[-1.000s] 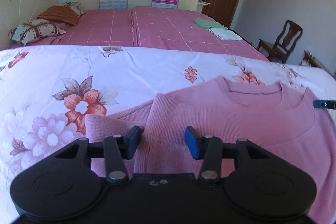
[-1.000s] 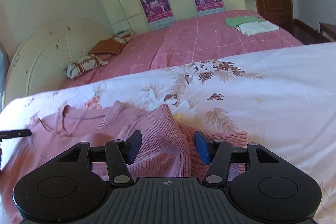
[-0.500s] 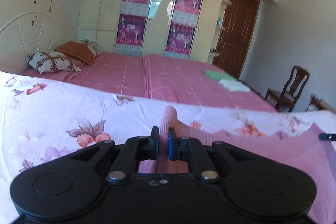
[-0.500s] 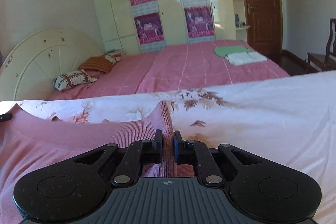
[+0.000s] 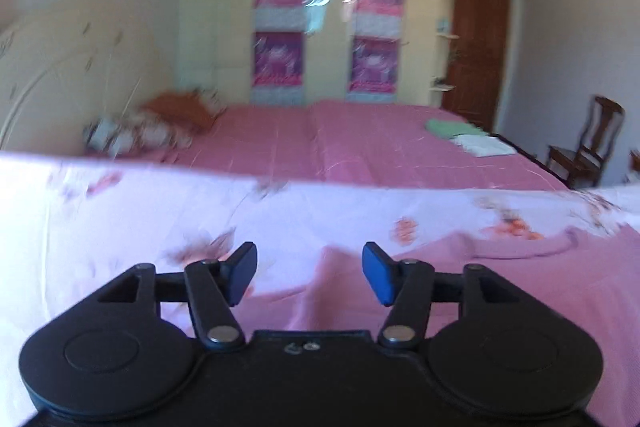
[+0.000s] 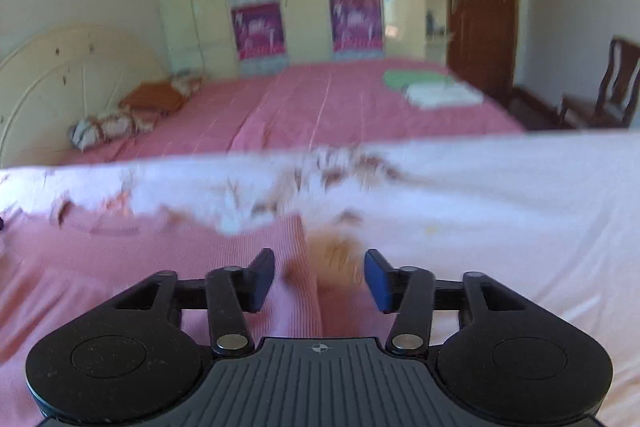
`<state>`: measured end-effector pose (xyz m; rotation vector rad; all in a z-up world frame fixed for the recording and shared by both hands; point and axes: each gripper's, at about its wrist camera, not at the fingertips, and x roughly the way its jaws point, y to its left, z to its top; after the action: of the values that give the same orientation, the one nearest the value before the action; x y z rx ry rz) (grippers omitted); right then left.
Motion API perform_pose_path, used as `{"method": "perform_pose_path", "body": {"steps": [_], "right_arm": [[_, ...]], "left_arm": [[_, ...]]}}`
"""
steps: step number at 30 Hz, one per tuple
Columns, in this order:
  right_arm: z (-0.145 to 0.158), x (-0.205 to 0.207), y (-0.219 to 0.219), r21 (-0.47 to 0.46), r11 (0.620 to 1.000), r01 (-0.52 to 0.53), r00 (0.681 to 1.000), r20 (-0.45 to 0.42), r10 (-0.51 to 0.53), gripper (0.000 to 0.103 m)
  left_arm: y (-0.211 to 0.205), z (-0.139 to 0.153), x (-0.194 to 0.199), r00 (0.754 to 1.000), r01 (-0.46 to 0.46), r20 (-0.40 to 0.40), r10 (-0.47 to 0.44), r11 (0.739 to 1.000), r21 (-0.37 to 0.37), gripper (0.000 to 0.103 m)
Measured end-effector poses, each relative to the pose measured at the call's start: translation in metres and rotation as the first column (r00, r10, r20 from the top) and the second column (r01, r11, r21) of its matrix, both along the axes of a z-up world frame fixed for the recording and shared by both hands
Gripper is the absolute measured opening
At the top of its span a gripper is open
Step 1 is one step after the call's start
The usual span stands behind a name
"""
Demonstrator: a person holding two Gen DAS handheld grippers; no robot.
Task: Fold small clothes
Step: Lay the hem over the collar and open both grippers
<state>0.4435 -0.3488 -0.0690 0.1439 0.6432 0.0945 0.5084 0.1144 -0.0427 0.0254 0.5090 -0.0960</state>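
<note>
A pink knitted sweater (image 5: 500,275) lies on the floral white bedsheet (image 5: 120,219). In the left wrist view my left gripper (image 5: 310,277) is open, its blue pads apart over the sweater's left shoulder edge, holding nothing. In the right wrist view the sweater (image 6: 120,267) spreads to the left, its right edge running between the pads. My right gripper (image 6: 320,279) is open over that edge and holds nothing. Both views are blurred by motion.
A second bed with a pink cover (image 5: 360,143) stands behind, with pillows (image 5: 136,135) at its left and folded green and white clothes (image 5: 468,137) at its right. A wooden chair (image 5: 588,143) and a brown door (image 5: 480,43) are at far right.
Both grippers were open over the sweater's shoulders, shut on the fabric half a second ago and lifted it, and now stand open again with the fabric let go.
</note>
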Motion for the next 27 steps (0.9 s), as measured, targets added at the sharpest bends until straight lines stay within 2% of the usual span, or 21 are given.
{"method": "perform_pose_path", "body": {"steps": [2,5,7,9,11,13,16,18,20,21,23,24,27], "right_arm": [[0.011,-0.002,0.016,0.048,0.996,-0.070,0.997,0.021,0.069,0.050],[0.005,0.011,0.086,-0.042,0.970,-0.241,0.971,-0.009,0.240,0.050],[-0.004,0.013,0.125,-0.072,0.937,-0.343,0.939,-0.031,0.342,0.050],[-0.013,0.013,0.150,-0.104,0.913,-0.394,0.919,-0.051,0.391,0.050],[-0.023,0.014,0.152,-0.113,0.909,-0.401,0.916,-0.063,0.396,0.050],[-0.027,0.017,0.133,-0.119,0.925,-0.362,0.932,-0.064,0.356,0.050],[-0.030,0.021,0.086,-0.151,0.965,-0.214,0.976,-0.083,0.203,0.050],[-0.032,0.021,0.058,-0.119,0.979,-0.163,0.983,-0.101,0.151,0.050],[-0.029,0.017,0.055,-0.138,0.972,-0.188,0.979,-0.110,0.173,0.050],[-0.023,0.014,0.060,-0.168,0.968,-0.189,0.979,-0.111,0.172,0.050],[-0.003,-0.004,0.065,-0.152,0.970,-0.190,0.982,-0.032,0.187,0.049],[0.006,-0.017,0.070,-0.118,0.970,-0.212,0.977,0.001,0.214,0.049],[0.009,-0.041,0.098,-0.088,0.949,-0.302,0.953,0.003,0.303,0.049]], "left_arm": [[-0.034,0.002,-0.002,0.993,0.115,-0.028,-0.115,0.993,-0.001,0.066],[-0.092,-0.008,-0.002,0.966,0.255,-0.055,-0.252,0.966,0.053,0.067],[-0.112,-0.017,-0.004,0.960,0.281,-0.050,-0.277,0.954,0.105,0.068],[-0.109,-0.028,-0.002,0.964,0.264,-0.072,-0.258,0.959,0.104,0.067],[-0.088,-0.036,0.003,0.976,0.203,-0.102,-0.192,0.973,0.106,0.067],[-0.054,-0.038,0.008,0.987,0.118,-0.118,-0.107,0.989,0.093,0.067],[-0.009,-0.038,0.008,0.990,0.034,-0.137,-0.026,0.998,0.054,0.067],[0.000,-0.037,0.004,0.992,0.020,-0.129,-0.010,0.997,0.077,0.070],[-0.003,-0.025,-0.003,0.993,0.004,-0.118,0.004,0.997,0.071,0.059],[-0.010,-0.014,-0.014,0.997,0.025,-0.076,-0.021,0.999,0.048,0.061],[-0.035,0.004,-0.037,0.995,0.099,-0.011,-0.099,0.995,0.002,0.064],[-0.051,0.009,-0.049,0.989,0.146,-0.003,-0.146,0.989,-0.014,0.066],[-0.103,0.004,-0.076,0.959,0.279,-0.028,-0.281,0.959,-0.060,0.069]]}}
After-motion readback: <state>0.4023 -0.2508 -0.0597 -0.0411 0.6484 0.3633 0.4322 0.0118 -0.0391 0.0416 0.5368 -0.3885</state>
